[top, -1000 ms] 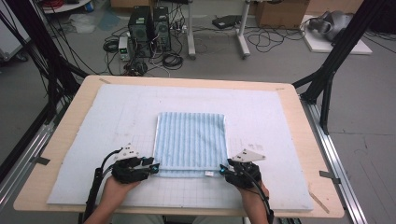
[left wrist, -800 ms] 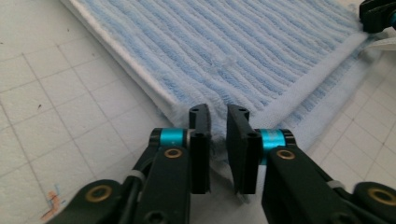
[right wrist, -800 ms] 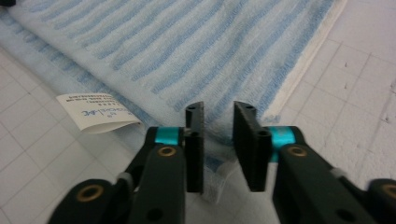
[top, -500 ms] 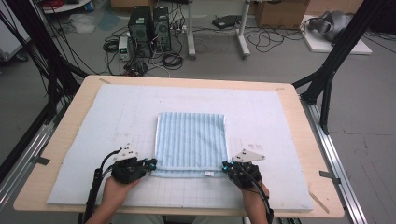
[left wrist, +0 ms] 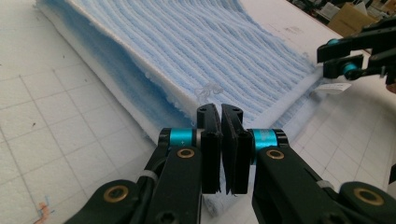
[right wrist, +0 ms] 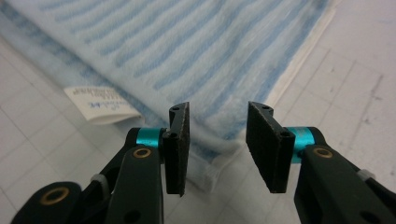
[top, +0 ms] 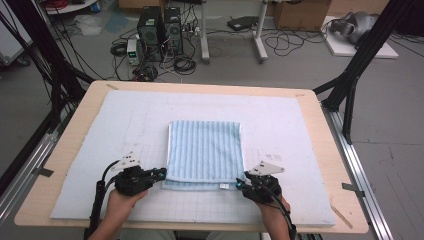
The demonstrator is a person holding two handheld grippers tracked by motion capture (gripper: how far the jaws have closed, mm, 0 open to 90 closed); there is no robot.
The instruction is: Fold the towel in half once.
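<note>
A light blue striped towel, folded, lies in the middle of the white mat. My left gripper is at the towel's near-left corner. In the left gripper view its jaws stand together at the towel edge, with a scrap of blue cloth showing under them. My right gripper is at the near-right corner. Its jaws have just been opening and stand apart over the towel corner, and the pads do not press on it. A white label sticks out from the hem.
The mat covers a wooden table with bare wood around its rim. Black frame posts stand at the table's back corners. Computers and cables sit on the floor beyond. The right gripper appears at the far right of the left gripper view.
The left gripper's jaws have closed at the towel's near-left corner. Both hands have stayed almost where they were. The towel lies as before.
</note>
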